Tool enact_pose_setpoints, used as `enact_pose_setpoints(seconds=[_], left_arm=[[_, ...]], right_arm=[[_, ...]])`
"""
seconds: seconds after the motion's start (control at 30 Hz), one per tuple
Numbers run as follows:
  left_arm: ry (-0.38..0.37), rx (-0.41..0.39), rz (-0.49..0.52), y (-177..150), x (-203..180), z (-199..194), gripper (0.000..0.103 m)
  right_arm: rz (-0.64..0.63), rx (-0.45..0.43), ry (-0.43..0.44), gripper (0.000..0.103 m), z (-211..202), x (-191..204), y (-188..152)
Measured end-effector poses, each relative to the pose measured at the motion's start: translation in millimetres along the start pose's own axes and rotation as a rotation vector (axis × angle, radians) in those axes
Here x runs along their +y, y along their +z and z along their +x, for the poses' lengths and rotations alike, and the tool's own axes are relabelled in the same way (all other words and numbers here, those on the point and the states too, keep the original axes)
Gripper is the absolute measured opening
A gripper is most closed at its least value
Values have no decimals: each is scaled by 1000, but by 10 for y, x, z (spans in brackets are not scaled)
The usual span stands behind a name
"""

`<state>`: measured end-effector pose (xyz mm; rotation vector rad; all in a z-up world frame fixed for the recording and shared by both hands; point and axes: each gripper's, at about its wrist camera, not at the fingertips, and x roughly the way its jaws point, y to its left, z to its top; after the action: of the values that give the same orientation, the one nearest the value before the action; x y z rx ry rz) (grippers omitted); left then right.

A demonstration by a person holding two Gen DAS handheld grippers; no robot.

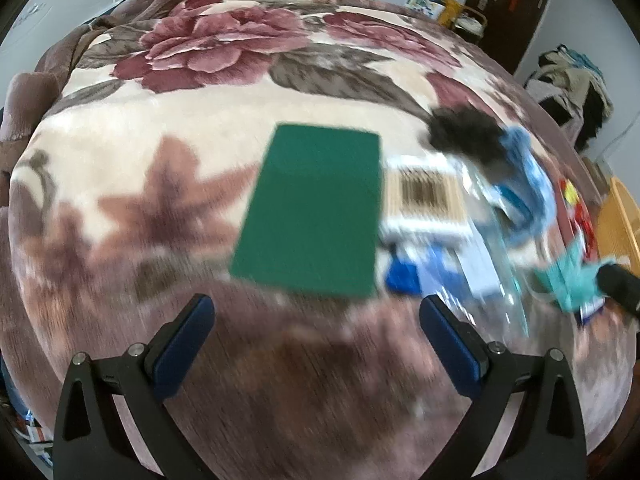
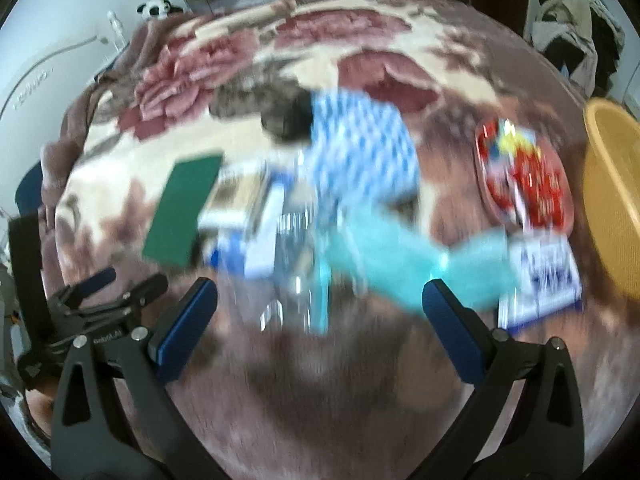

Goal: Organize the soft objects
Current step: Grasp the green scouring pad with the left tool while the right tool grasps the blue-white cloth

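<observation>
Both the left gripper [image 1: 316, 320] and right gripper [image 2: 320, 304] gape empty above the floral blanket [image 1: 200, 160]; the limp teal cloth [image 2: 384, 256] looks light, best pinched at a bunched fold

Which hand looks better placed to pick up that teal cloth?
Probably the right. The teal cloth lies just ahead of the open right gripper, while the left gripper, also open, faces the green pad, with the cloth at its far right.

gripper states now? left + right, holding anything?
Left gripper: open, holding nothing, above the floral blanket.
Right gripper: open, holding nothing.
</observation>
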<state>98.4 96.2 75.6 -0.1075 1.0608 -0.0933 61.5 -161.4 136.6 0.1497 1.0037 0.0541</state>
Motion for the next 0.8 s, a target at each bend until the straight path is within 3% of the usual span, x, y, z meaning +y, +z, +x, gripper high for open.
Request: enact_pose_setpoints(seconds=[0.1,0.37,0.4,0.43,0.47,0.5,0.53,0.8], left_arm=[[-10,27,-23,236,138,121,103],[-53,85,-53,382,173,324,103],[-52,91,-51,397,184,347,103],[-51,94,-46,382,181,349,103],[-48,96,-43,383,185,361,103],[-46,99,-41,387,197,373,103],[-43,102,-41,385,203,387,103],[-48,104,-48,357,242,389,103]], right_arm=[[16,-25,-2,103,103,-108,256],[150,111,115,103,650,-464,378],[155,130,125,96,707,-473,377],[165,140,150,72,762,-483,387],[165,141,162,58,758,-493,377],[156,143,160,28,753,-486,363],[146,133,155,17,716,-476,338],[123,-49,124,17,173,-494,237]])
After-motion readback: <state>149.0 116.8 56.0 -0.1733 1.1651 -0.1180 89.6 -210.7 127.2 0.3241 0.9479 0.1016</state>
